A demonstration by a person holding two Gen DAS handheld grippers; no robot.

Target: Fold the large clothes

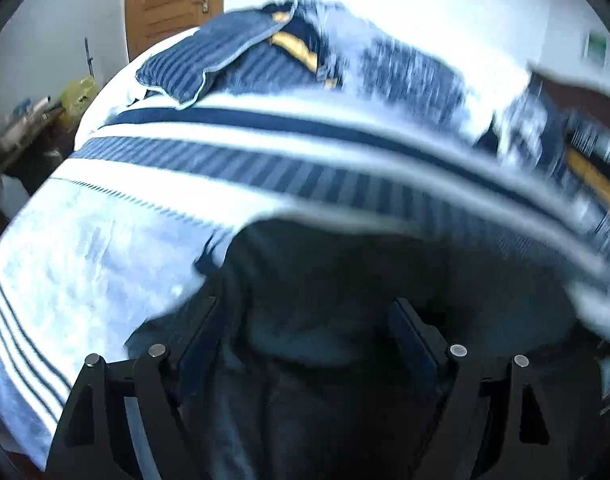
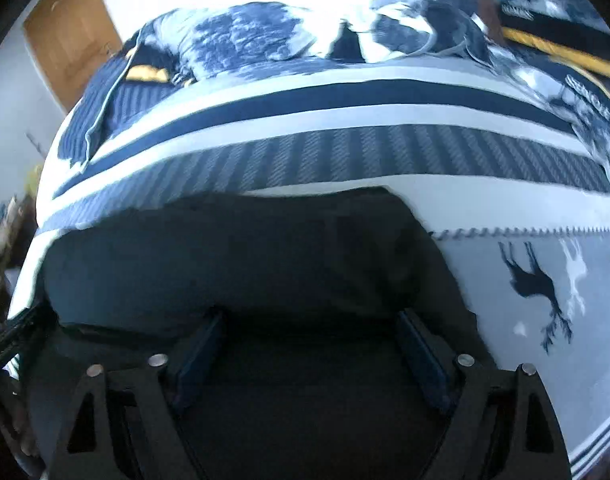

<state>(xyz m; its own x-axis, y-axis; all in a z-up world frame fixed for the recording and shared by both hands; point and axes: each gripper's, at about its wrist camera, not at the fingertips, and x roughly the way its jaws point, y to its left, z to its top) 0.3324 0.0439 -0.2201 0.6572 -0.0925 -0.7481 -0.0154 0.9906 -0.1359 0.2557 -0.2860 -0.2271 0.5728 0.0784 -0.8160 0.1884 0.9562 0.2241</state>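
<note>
A large dark garment (image 1: 345,272) lies flat on a bed with a blue and white striped cover (image 1: 225,160). My left gripper (image 1: 309,320) hovers over the garment's near part, its jaws wide open and its pads pressing on nothing. In the right wrist view the same dark garment (image 2: 225,256) spreads across the cover (image 2: 345,152), with its far edge straight and one corner at the right. My right gripper (image 2: 311,332) is also open above the cloth, holding nothing. The left wrist view is blurred.
Blue striped pillows (image 1: 209,60) and rumpled blue and white bedding (image 2: 241,36) lie at the head of the bed. A wooden door (image 1: 173,0) stands behind it. A cluttered side table (image 1: 29,120) is at the left. A deer print (image 2: 533,280) marks the cover on the right.
</note>
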